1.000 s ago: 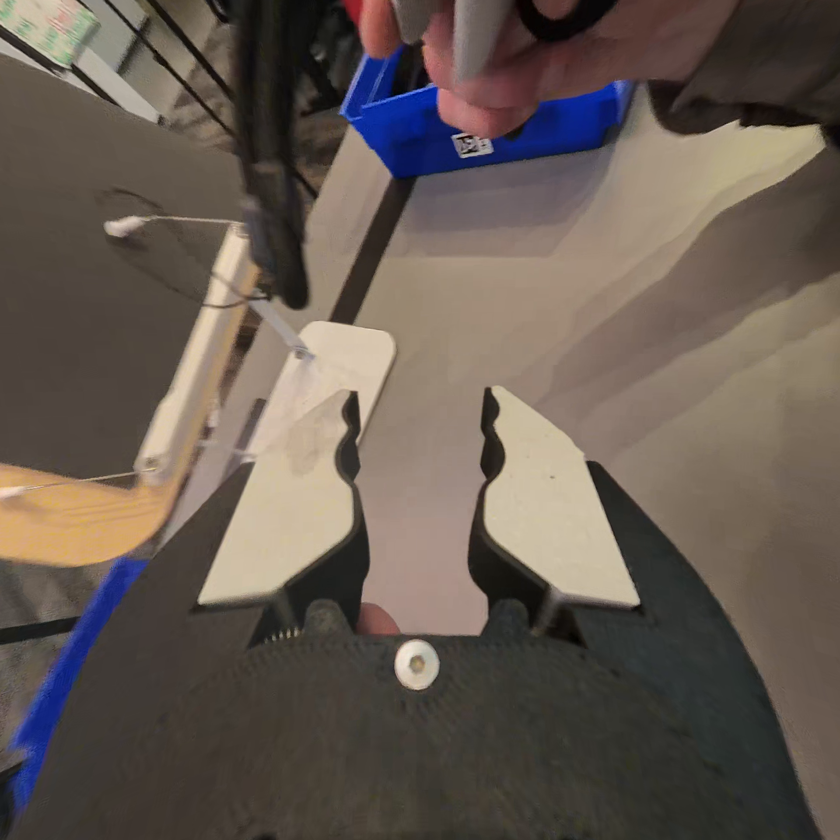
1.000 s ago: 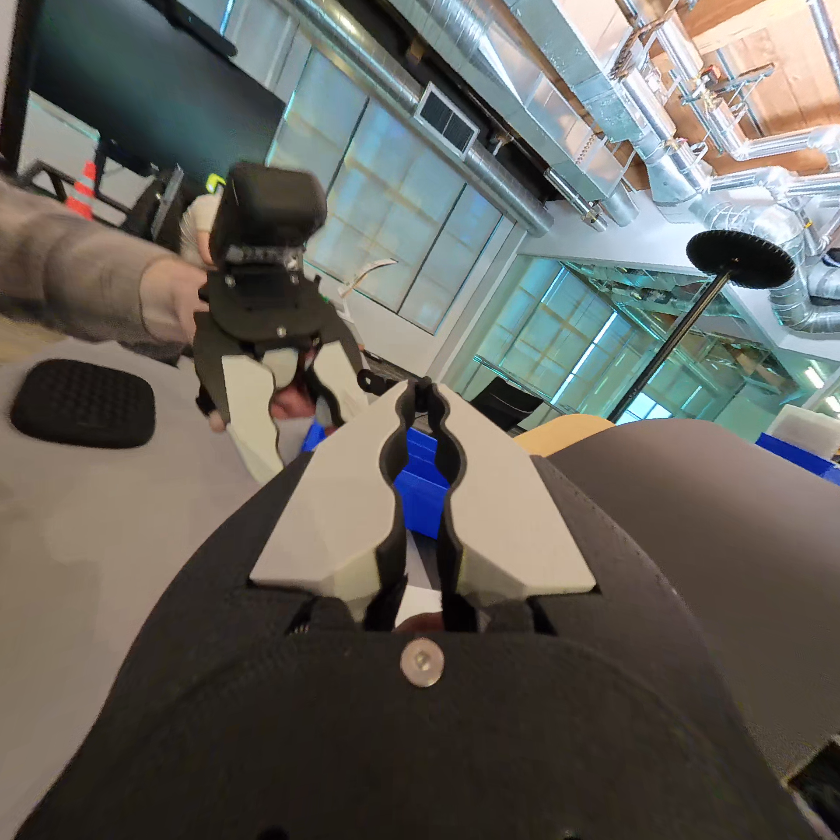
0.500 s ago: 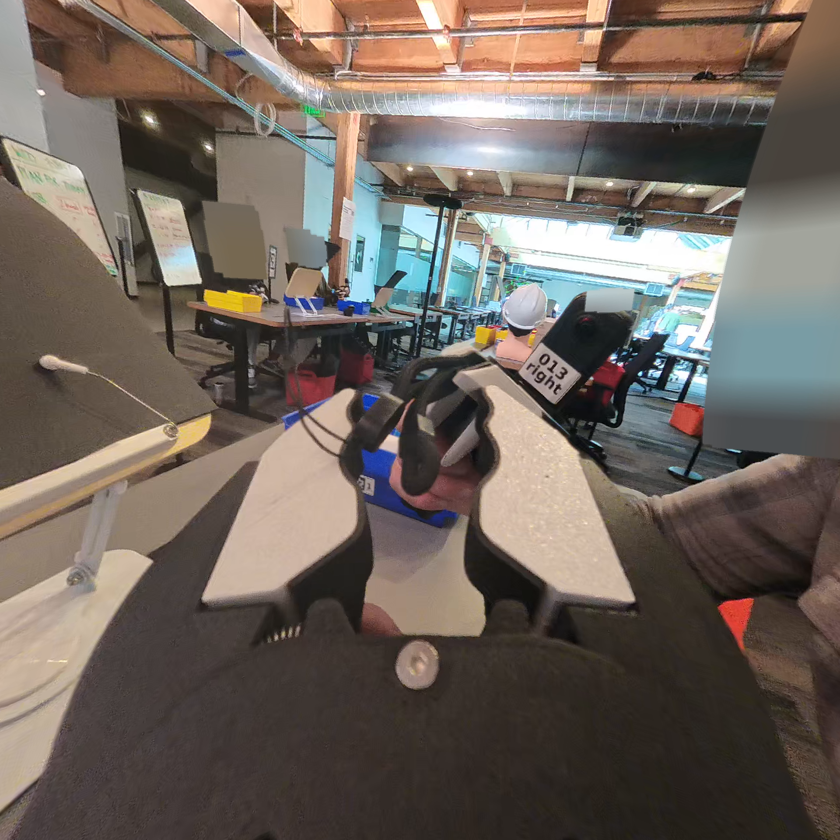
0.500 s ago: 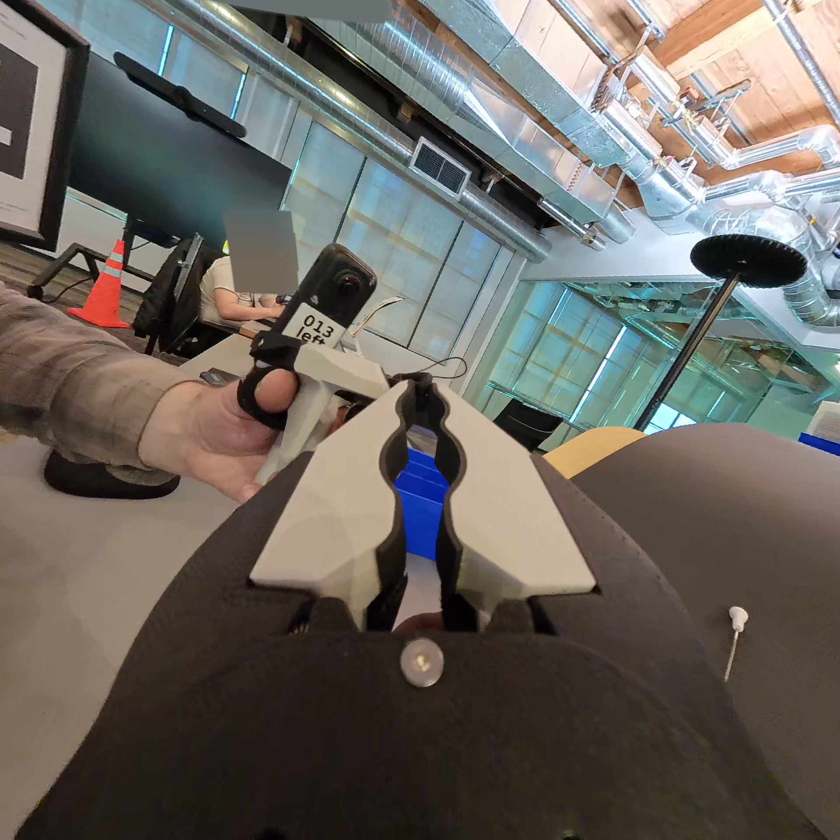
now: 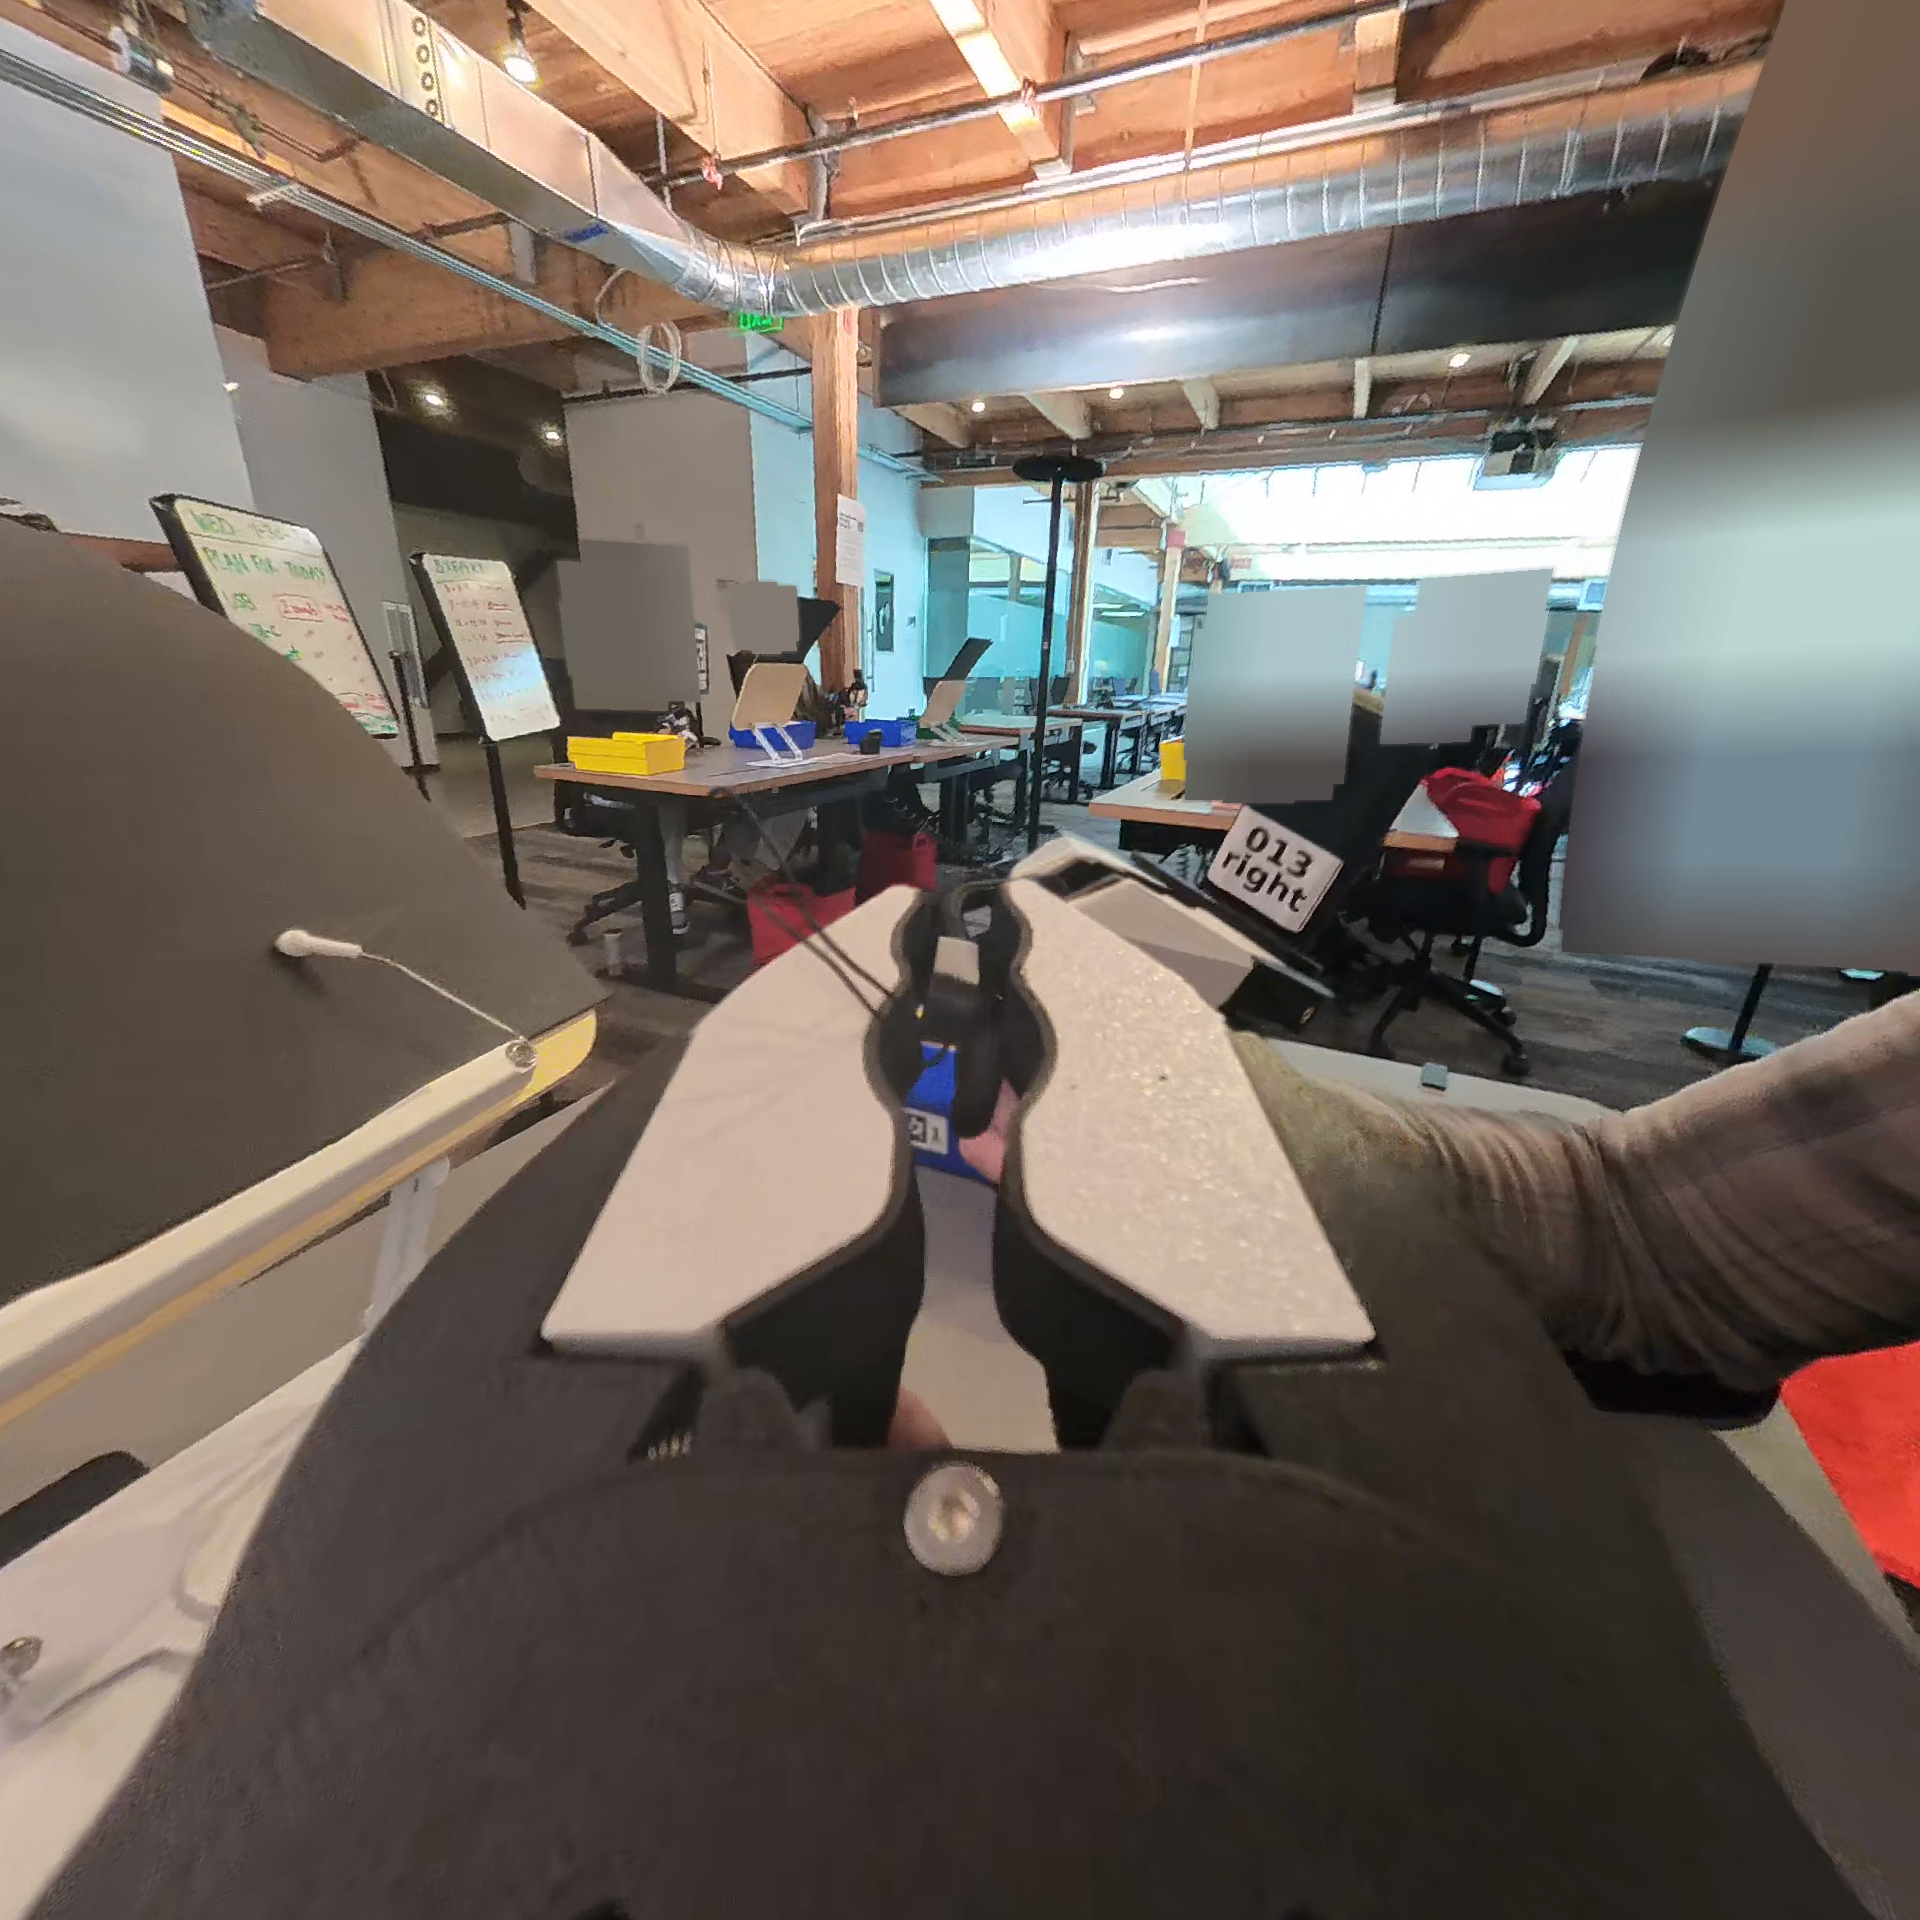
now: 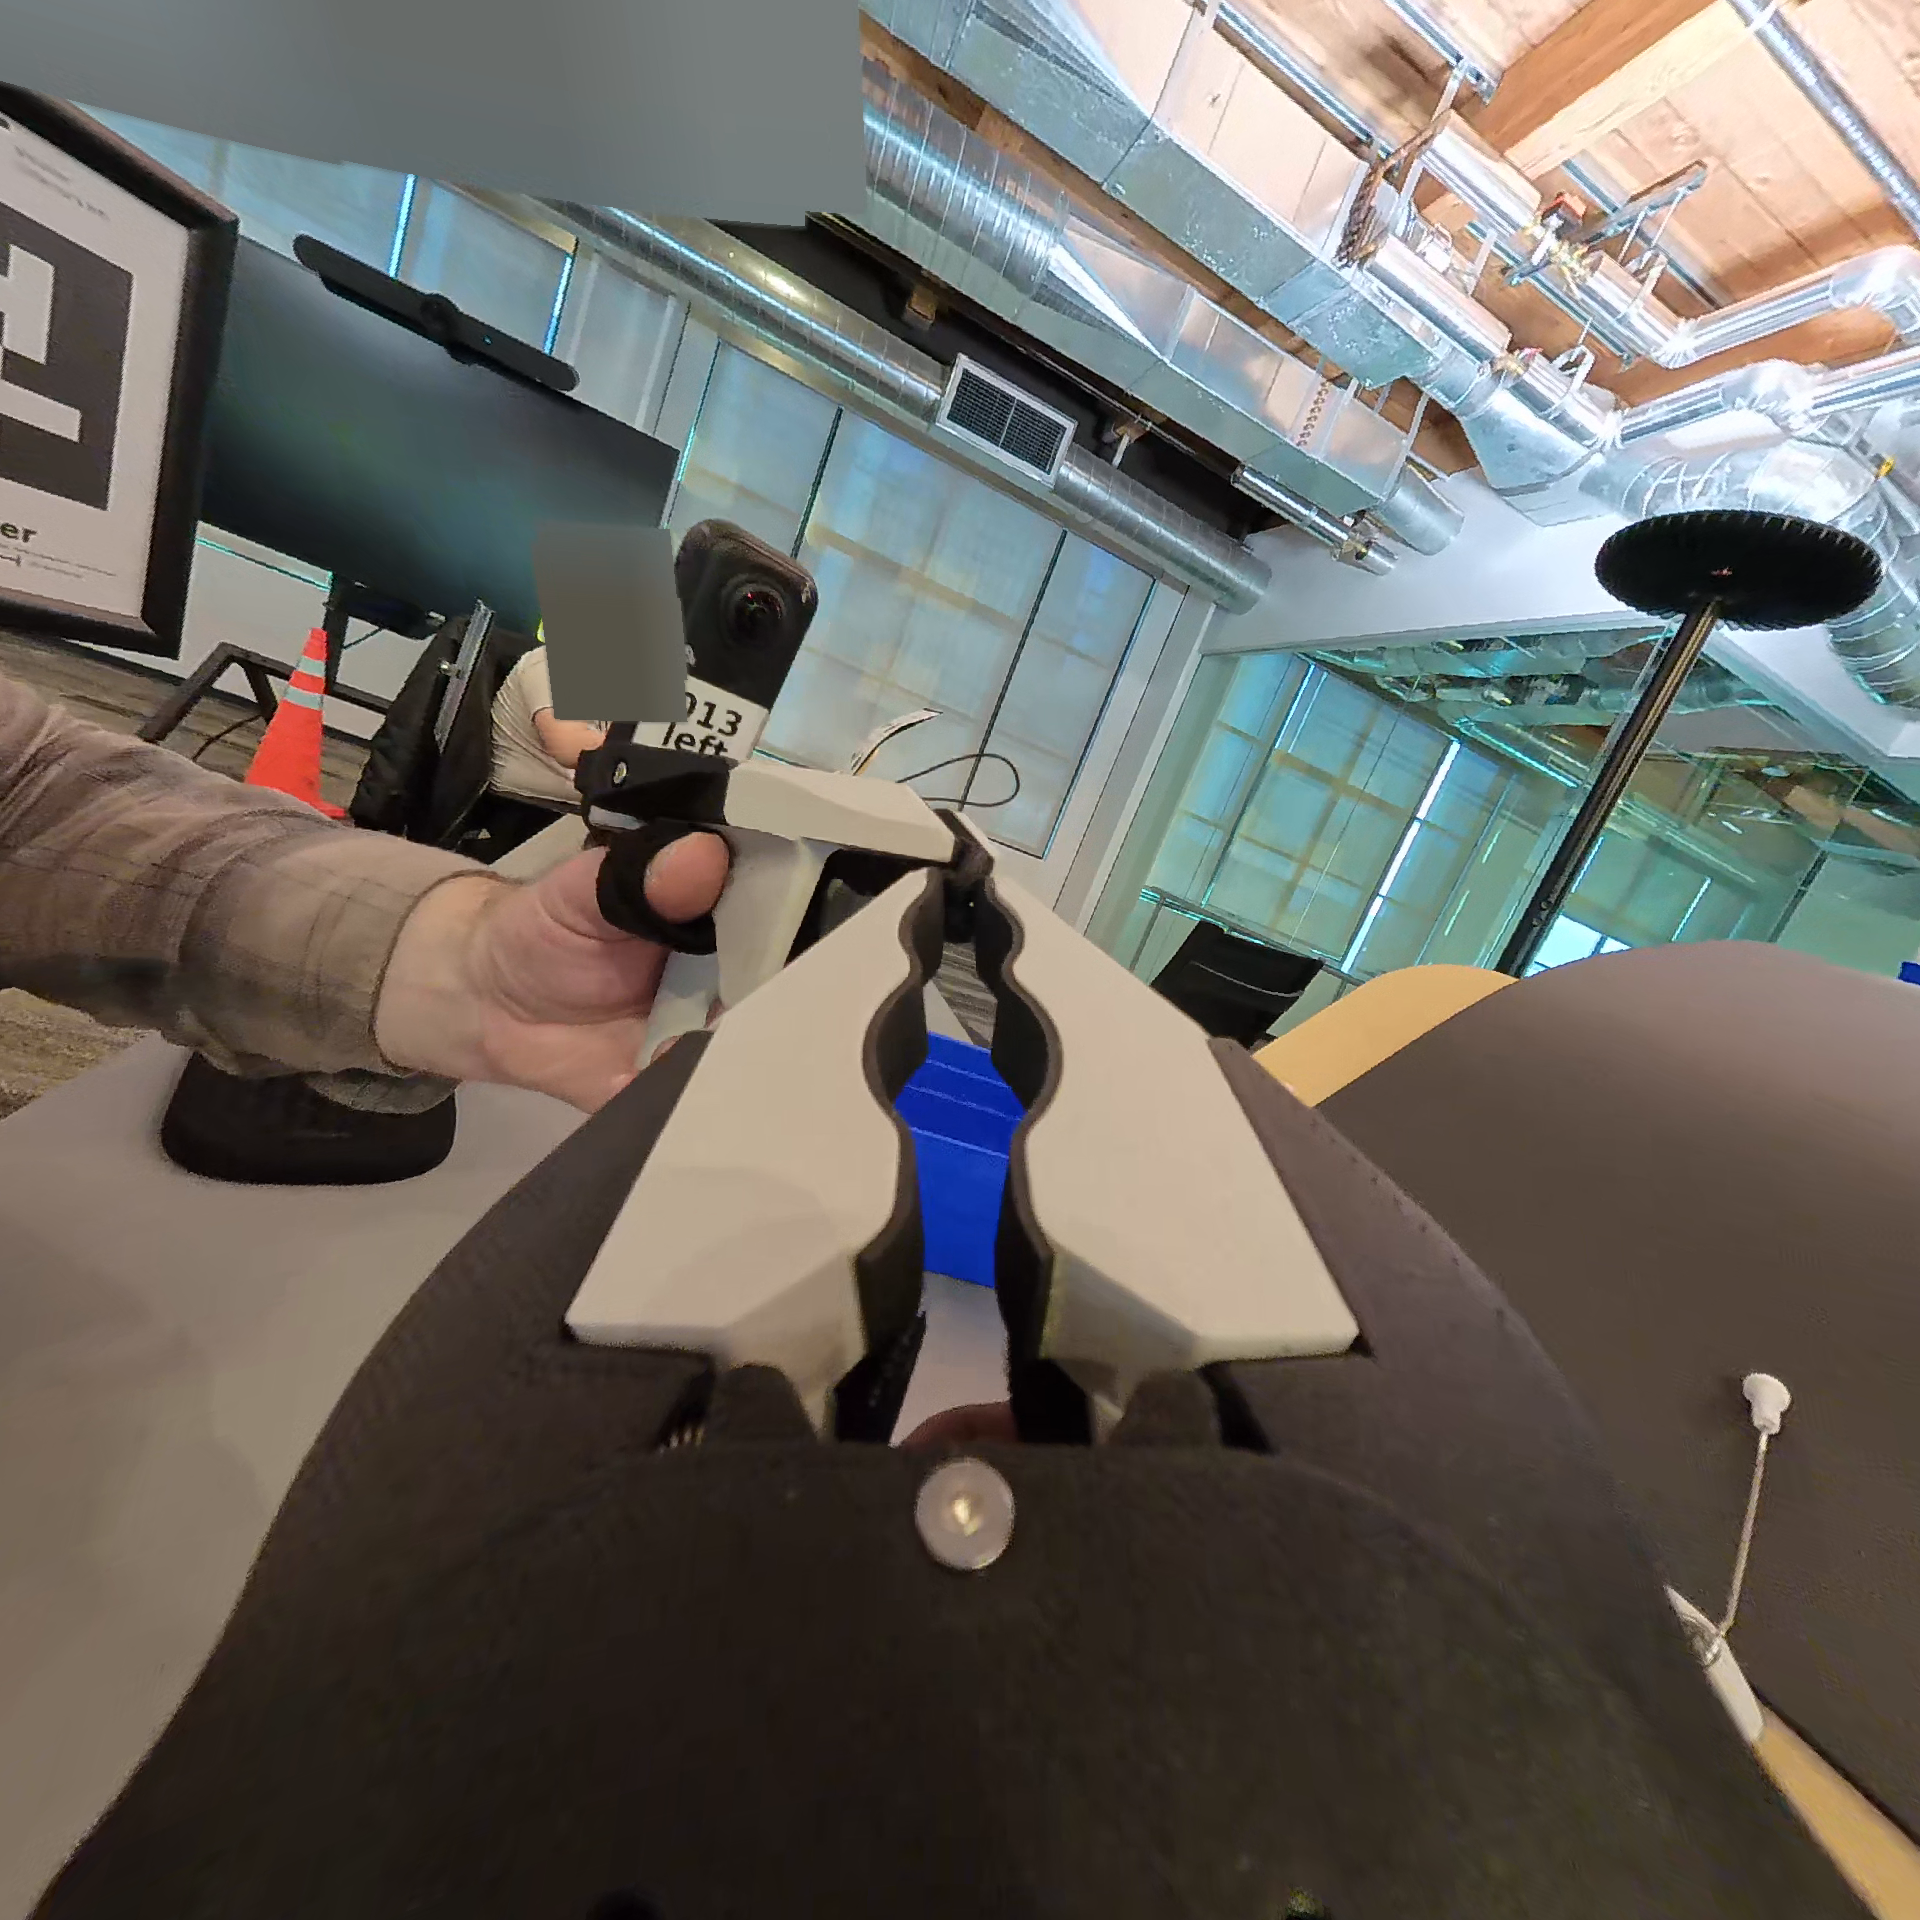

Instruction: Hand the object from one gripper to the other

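In the left wrist view, the left claw (image 5: 961, 935) is closing down: half a second ago its fingers were standing wide apart, and now they are nearly together and pinching the small black object (image 5: 951, 1013), whose thin cord (image 5: 831, 935) is trailing off to the left over one finger. The object is sitting up in the air above the blue bin (image 5: 935, 1101), well off the table. In the right wrist view, the right claw (image 6: 961, 904) is still holding its narrow grip, with its tips pressing on the same black lump while the left claw is reaching in from the left in the person's hand (image 6: 540, 966) and meeting it tip to tip. The gap between the right fingers is looking much as it did before, perhaps a touch wider, though that is hard to tell. So both claws are now gripping the object together, and the handover is likely waiting only on the right claw letting go.
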`<state>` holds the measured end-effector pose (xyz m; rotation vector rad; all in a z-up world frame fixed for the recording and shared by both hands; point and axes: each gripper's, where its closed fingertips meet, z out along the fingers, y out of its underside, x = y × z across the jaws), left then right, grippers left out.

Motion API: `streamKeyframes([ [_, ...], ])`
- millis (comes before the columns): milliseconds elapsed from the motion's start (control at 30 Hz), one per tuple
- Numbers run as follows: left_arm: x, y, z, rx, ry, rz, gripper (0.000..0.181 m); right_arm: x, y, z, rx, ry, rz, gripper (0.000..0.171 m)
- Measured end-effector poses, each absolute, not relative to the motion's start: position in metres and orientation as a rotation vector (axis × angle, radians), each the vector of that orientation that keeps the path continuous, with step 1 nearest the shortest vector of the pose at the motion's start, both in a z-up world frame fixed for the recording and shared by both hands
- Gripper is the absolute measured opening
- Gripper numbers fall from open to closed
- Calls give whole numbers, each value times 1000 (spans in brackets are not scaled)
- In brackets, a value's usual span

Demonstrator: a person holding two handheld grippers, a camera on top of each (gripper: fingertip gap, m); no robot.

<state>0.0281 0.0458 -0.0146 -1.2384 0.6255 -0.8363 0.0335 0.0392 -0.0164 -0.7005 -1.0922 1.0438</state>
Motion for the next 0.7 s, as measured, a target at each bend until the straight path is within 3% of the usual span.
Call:
streamKeyframes([
  [200, 30, 46, -18, -1264, 639, -827, 10, 33, 41, -18, -707, -1110, 995, 2],
  [433, 36, 45, -17, -1258, 578, -964, 32, 33, 42, -17, -694, -1090, 962, 2],
  [600, 28, 49, -6, -1226, 534, -964, 5, 33, 43, -17, -691, -1081, 944, 2],
  [700, 23, 51, -3, -1228, 522, -940, 0, 34, 45, -18, -697, -1073, 949, 2],
])
